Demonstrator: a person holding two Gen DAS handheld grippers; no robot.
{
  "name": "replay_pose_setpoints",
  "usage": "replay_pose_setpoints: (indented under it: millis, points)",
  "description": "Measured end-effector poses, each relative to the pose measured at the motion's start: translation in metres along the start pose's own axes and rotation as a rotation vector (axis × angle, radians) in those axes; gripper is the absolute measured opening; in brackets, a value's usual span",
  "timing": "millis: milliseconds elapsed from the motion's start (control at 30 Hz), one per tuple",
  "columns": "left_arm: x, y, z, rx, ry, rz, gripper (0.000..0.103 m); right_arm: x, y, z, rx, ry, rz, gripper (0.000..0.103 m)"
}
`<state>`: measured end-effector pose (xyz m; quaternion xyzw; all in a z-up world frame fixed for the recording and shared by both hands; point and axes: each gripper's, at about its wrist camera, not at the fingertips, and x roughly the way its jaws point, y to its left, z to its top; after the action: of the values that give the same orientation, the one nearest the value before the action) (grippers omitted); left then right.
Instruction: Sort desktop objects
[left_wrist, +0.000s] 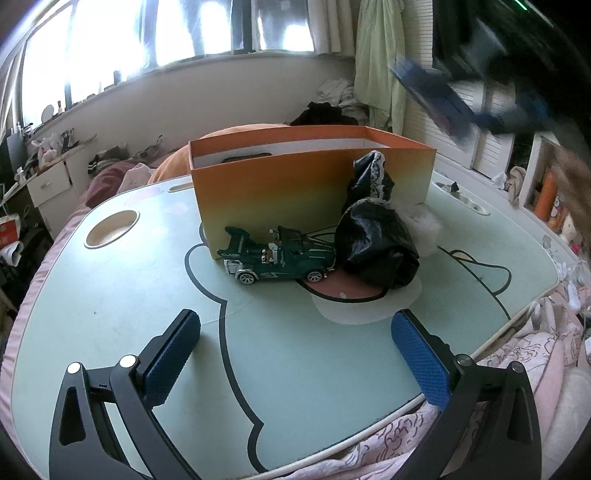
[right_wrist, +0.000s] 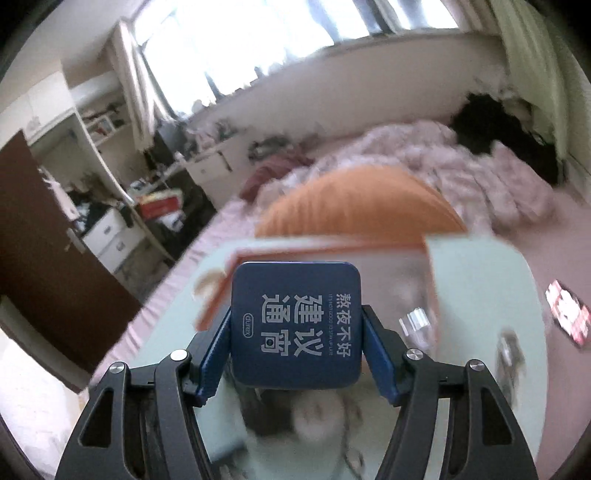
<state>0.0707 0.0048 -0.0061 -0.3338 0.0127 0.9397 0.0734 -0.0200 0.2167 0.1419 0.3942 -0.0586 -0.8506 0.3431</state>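
Observation:
My right gripper is shut on a dark blue square tin with white lettering, held in the air above the table and near the orange box, which is blurred. From the left wrist view, that tin shows as a blue blur high at the right, above the orange box. A green toy car and a black lace-trimmed cloth lie in front of the box. My left gripper stands open low over the pale green table, well short of the car.
A white fluffy thing sits behind the black cloth. The table has a round cup recess at the left. On the table's right are a clear small item and a red-patterned packet. Pink bedding surrounds the table.

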Motion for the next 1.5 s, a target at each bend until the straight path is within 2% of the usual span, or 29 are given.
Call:
replay_pose_setpoints:
  millis: [100, 167, 233, 367, 467, 500, 700, 767, 800, 867, 967, 1500]
  points:
    - [0.0, -0.001, 0.0, 0.001, 0.0, -0.001, 0.103, 0.011, -0.015, -0.026, 0.011, 0.08, -0.029, 0.066]
    - [0.0, -0.001, 0.001, 0.001, 0.0, 0.0, 0.103, 0.035, -0.027, -0.04, 0.017, 0.146, -0.105, 0.066]
    - [0.0, -0.001, 0.001, 0.001, 0.001, 0.0, 0.103, 0.051, -0.037, -0.044, 0.053, 0.165, -0.126, 0.066]
    - [0.0, -0.001, 0.001, 0.001, 0.0, 0.0, 0.103, 0.041, -0.049, -0.045, 0.112, 0.027, -0.028, 0.067]
    - [0.0, -0.001, 0.001, 0.0, 0.0, 0.0, 0.103, 0.021, -0.04, -0.057, 0.065, -0.049, -0.033, 0.088]
    - [0.0, -0.001, 0.001, 0.0, 0.0, 0.001, 0.103, 0.014, -0.035, -0.066, 0.037, -0.06, -0.065, 0.091]
    - [0.001, -0.002, 0.001, 0.006, 0.001, 0.0, 0.103, 0.019, -0.025, -0.105, -0.036, -0.023, -0.192, 0.092]
    - [0.002, -0.003, 0.001, 0.006, 0.001, -0.001, 0.103, 0.027, -0.019, -0.113, -0.119, -0.038, -0.292, 0.096]
    - [0.002, -0.003, 0.001, 0.007, 0.004, -0.001, 0.103, 0.035, -0.015, -0.117, -0.177, -0.031, -0.358, 0.103]
    - [0.003, -0.003, 0.001, 0.008, 0.003, -0.001, 0.103, 0.035, -0.014, -0.121, -0.198, -0.064, -0.325, 0.103]
    - [0.003, -0.005, 0.002, 0.009, 0.002, -0.002, 0.103, 0.032, -0.017, -0.122, -0.203, -0.065, -0.312, 0.103]
    - [0.004, -0.005, 0.002, 0.008, 0.001, -0.001, 0.103, 0.027, -0.019, -0.126, -0.208, -0.071, -0.305, 0.103]
